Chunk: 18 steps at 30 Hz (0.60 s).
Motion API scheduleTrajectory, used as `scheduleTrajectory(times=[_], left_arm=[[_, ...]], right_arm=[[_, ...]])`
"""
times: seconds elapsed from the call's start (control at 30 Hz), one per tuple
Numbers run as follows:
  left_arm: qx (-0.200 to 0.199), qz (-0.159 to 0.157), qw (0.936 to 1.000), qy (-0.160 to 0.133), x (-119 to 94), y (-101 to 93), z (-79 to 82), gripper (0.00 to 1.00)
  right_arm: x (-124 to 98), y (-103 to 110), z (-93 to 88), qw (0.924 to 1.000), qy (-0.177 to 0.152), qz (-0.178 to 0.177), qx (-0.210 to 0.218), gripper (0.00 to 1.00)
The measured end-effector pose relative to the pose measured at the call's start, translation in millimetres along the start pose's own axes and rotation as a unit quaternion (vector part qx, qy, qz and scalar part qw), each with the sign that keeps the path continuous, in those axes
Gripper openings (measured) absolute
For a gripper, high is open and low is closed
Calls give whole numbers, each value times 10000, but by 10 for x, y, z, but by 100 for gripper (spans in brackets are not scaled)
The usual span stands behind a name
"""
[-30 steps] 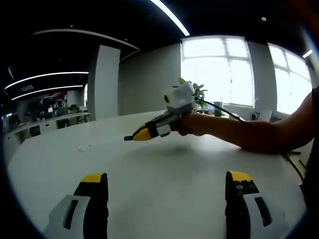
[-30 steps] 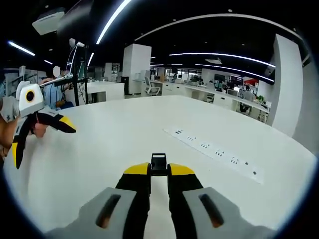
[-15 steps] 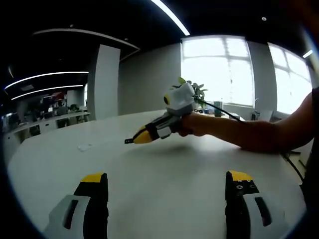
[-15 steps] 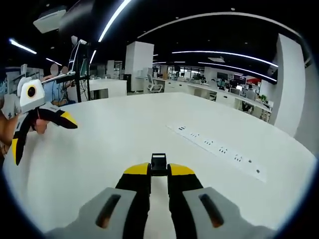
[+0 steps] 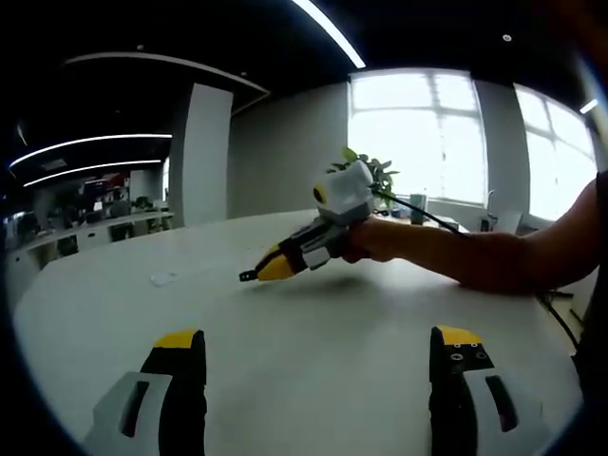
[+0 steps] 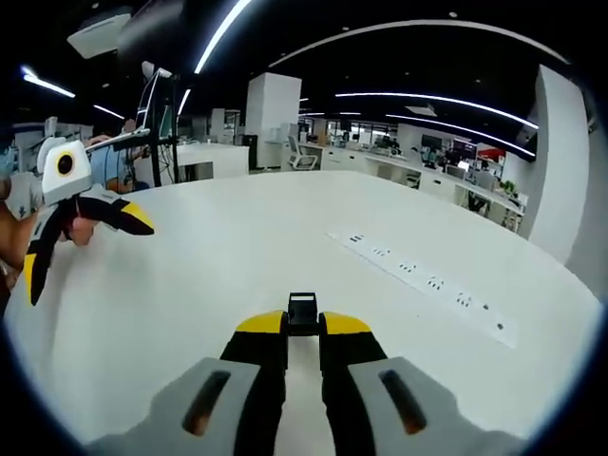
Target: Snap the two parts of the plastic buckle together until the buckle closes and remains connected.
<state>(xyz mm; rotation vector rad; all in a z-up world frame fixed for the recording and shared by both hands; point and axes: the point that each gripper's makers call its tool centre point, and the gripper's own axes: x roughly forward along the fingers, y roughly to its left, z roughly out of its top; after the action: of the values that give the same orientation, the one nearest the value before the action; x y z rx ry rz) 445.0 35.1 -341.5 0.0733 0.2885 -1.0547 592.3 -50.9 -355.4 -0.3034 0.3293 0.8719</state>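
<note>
Right gripper view showed the right gripper (image 6: 303, 334) clamped on a black buckle part (image 6: 302, 311) above the white counter (image 6: 237, 256). The left gripper (image 6: 85, 237) hung with jaws apart, holding nothing. Its next job, probably: fetch the mate, then align both squarely before pressing.

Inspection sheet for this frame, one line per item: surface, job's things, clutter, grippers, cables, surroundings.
Surface: white table, bare across the middle.
Job's things: one black buckle part pinched at the right gripper's tips; its mate nothing seen.
Clutter: small pale item lying far off on the table.
Grippers: right gripper shut, raised above the table; left gripper open, holding nothing.
Cables: black cable trailing from the right gripper.
Surroundings: socket strip set in the table, bright windows, potted plant, office desks.
</note>
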Motion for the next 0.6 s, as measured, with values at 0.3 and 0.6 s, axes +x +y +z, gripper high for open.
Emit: scheduleTrajectory(times=[0.3, 0.6], left_arm=[[0, -29, 10000, 5, 7, -12, -6, 99], [-22, -40, 10000, 20, 12, -9, -14, 99]], right_arm=[[30, 7, -61, 9999, 99, 74, 26, 10], [29, 10, -55, 9999, 86, 90, 23, 10]])
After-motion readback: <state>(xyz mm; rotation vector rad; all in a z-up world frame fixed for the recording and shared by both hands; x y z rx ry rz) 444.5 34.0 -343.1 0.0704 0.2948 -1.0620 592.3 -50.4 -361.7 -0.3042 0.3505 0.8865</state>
